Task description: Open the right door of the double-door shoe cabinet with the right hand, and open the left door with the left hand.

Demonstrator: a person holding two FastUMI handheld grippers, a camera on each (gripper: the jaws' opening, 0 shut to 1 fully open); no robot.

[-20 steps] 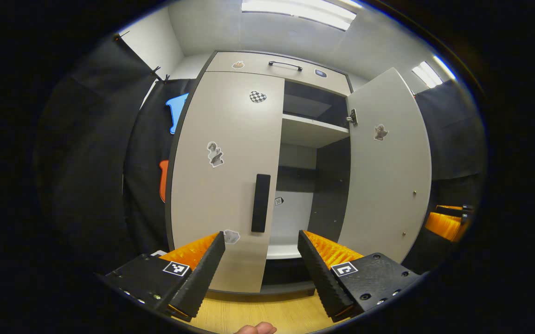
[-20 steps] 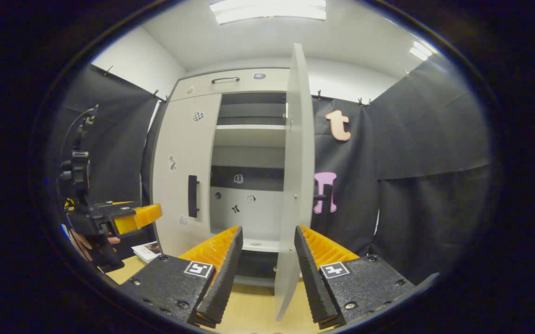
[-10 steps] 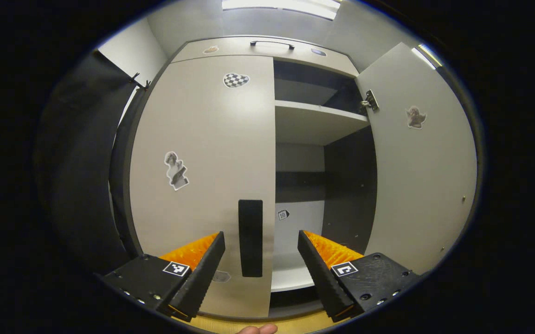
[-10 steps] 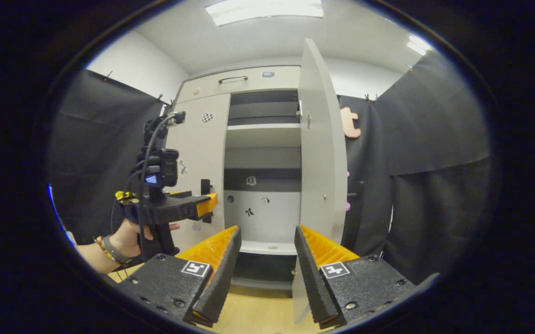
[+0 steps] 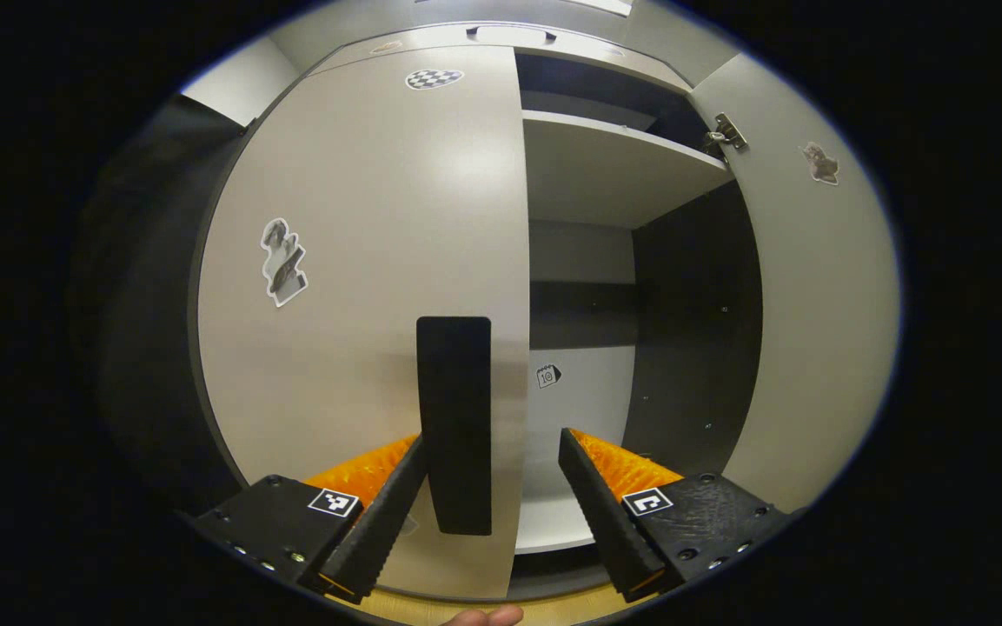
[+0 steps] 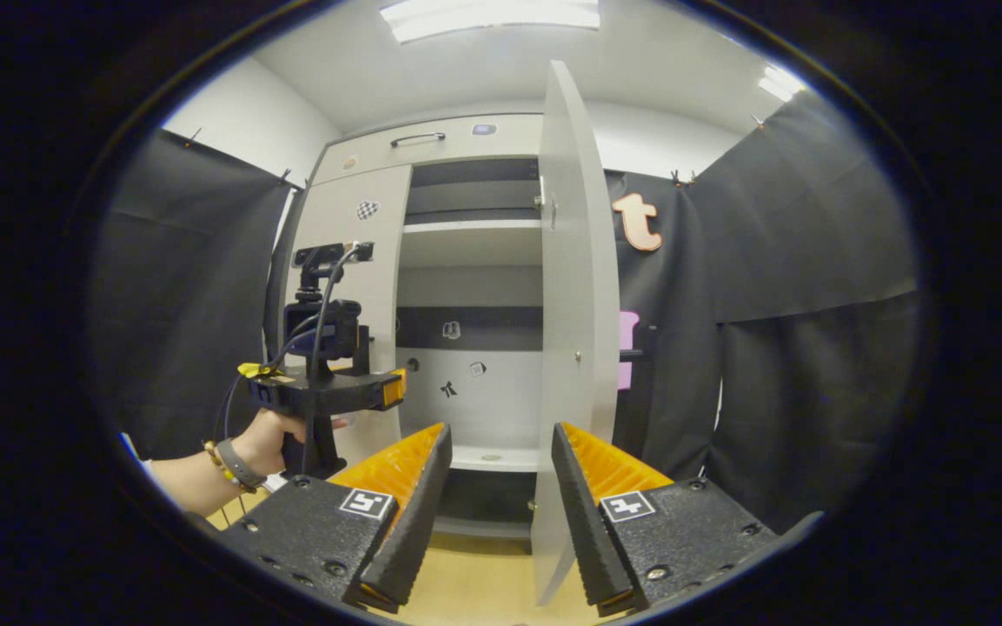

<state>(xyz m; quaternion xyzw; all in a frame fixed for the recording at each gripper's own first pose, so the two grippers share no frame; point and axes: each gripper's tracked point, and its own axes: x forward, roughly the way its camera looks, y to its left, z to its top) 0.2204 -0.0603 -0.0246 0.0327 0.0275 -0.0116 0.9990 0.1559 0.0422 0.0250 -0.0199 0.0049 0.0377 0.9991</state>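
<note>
The left gripper, jaws spread, had closed in over the past second on the black vertical bar handle of the pale grey left door, which stayed shut; the handle stood between its fingers, nearer one, contact uncertain. Right of that handle, the matching right door stood wide open, so half the task looked done. The right gripper, also spread and empty, hung back from the handle. The left door's free edge bordered the open cabinet bay, leaving swing room outward.

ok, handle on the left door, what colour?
Black, a plain flat bar handle on the pale grey left door; clearest in the left gripper view.
</note>
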